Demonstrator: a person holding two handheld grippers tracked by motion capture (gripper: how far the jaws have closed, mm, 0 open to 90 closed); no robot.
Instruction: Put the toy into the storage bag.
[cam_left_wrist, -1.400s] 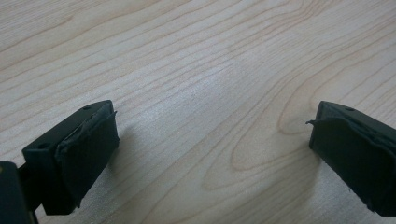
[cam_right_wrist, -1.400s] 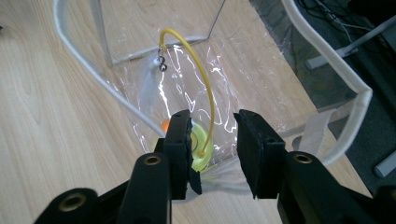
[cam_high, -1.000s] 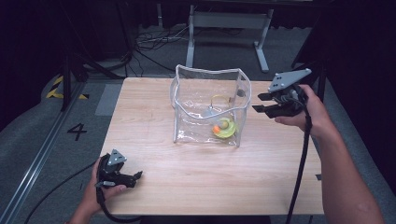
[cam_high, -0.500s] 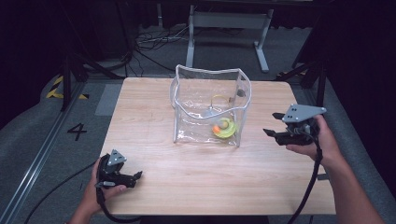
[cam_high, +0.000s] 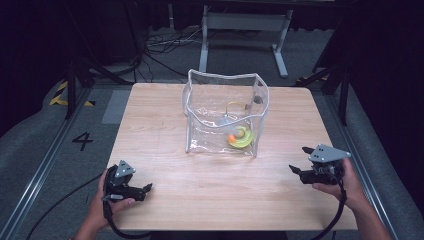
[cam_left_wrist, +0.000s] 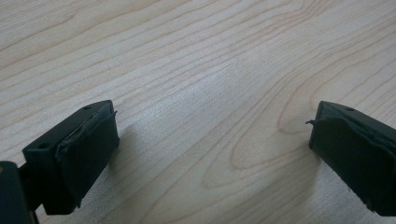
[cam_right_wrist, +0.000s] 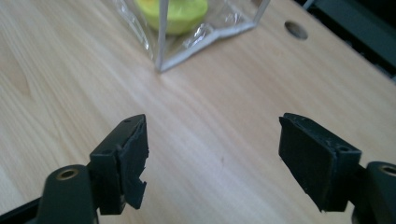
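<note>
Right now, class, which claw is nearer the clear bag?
Right. The right claw sits just off the clear bag toward its near right corner; the left claw rests farther away, at the table's near left edge.

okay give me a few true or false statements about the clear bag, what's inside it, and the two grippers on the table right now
1. The clear bag stands open-topped near the middle of the wooden table. True.
2. The right gripper is clamped on the bag's rim. False: it sits apart from the bag, jaws open.
3. A yellow-green toy lies inside the bag. True.
4. The left gripper holds the toy. False: its jaws are open over bare wood at the table's near left.
</note>
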